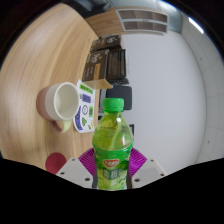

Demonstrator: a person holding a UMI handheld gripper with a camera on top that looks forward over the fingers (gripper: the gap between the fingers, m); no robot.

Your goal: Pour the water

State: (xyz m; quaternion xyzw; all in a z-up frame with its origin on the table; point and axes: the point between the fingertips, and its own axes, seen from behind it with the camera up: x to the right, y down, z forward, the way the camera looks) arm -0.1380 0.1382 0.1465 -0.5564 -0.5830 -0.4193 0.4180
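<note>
Two pink-padded fingers of the gripper (113, 172) pinch the upright green plastic bottle (113, 148), positioned for tilting toward the white ceramic mug (58, 101).

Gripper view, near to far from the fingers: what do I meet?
Green bottle held between the fingers, then the carton, then the white mug beside it, then the dark equipment at the table's far end.

Single view riding the hand-held gripper (113, 172), facing forward along its fingers, close above the wooden table (40, 60)
</note>
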